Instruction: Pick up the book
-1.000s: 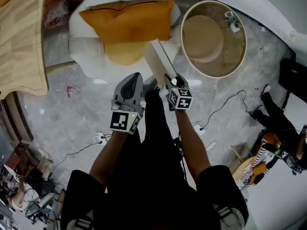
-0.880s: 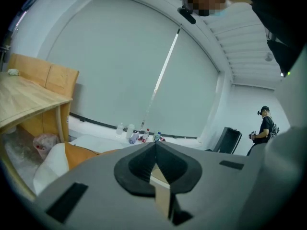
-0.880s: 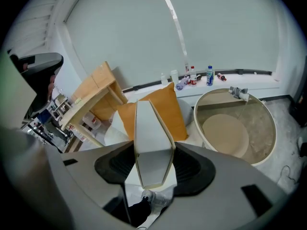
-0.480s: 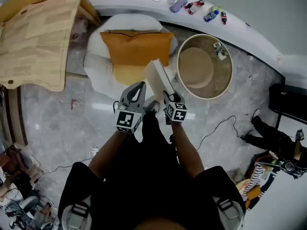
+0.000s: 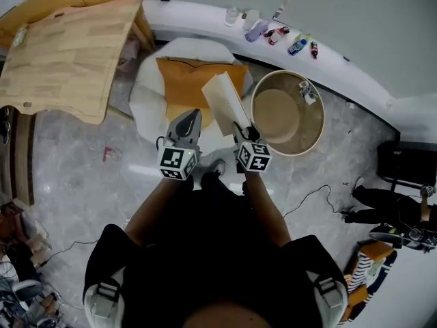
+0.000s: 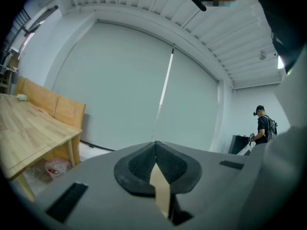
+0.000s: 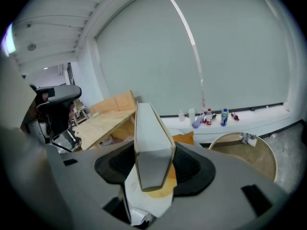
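The book (image 5: 222,101), white-covered and thick, is held up in the air, slanting away over the chair; my right gripper (image 5: 240,130) is shut on its near end. In the right gripper view the book (image 7: 151,143) stands on edge between the two dark pads (image 7: 192,166), which press on its covers, with a bit of white paper hanging under it. My left gripper (image 5: 192,117) hovers just left of the book, apart from it. In the left gripper view its jaws meet at the tips (image 6: 155,147) with nothing between them.
A white armchair (image 5: 147,91) with an orange cushion (image 5: 181,80) stands below the grippers. A round wooden tub (image 5: 321,125) is to the right, a wooden table (image 5: 68,53) to the left. Bottles (image 5: 297,45) line a white ledge. Cables (image 5: 321,193) lie on the floor. A person (image 6: 263,128) stands far off.
Both grippers have risen, and the book has gone up with the right one. The head view now takes in more of the ledge and the wooden table.
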{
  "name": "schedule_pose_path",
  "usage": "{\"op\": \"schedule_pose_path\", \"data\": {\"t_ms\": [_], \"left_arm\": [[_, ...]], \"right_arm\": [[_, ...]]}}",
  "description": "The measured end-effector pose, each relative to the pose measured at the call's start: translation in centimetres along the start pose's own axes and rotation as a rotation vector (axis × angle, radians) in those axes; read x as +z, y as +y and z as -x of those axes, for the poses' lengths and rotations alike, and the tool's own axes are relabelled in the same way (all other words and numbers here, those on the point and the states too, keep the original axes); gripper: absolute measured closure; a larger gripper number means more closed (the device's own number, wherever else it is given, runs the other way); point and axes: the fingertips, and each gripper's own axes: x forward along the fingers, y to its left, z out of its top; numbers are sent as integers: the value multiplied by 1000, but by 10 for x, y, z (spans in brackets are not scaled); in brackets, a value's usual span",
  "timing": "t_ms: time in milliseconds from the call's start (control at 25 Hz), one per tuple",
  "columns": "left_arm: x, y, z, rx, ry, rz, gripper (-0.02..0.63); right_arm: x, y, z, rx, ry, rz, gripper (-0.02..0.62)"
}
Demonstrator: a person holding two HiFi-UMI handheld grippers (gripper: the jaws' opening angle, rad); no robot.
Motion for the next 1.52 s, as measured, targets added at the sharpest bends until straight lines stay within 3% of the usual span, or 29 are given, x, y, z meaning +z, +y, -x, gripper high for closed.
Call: {"op": "schedule_pose_path", "data": {"t_ms": [400, 760, 1160, 1520], "left_arm": [[51, 12, 27, 59, -97, 4, 598], [102, 7, 52, 87, -166, -81, 598], [105, -2, 59, 60, -189, -58, 598], [104, 14, 55, 64, -183, -45, 598]], "right_arm": [[93, 55, 41, 107, -218, 52, 356], [136, 87, 82, 162, -337, 84, 356], [143, 117, 97, 259, -391, 142, 357], [144, 124, 84, 270, -385, 176, 357]]}}
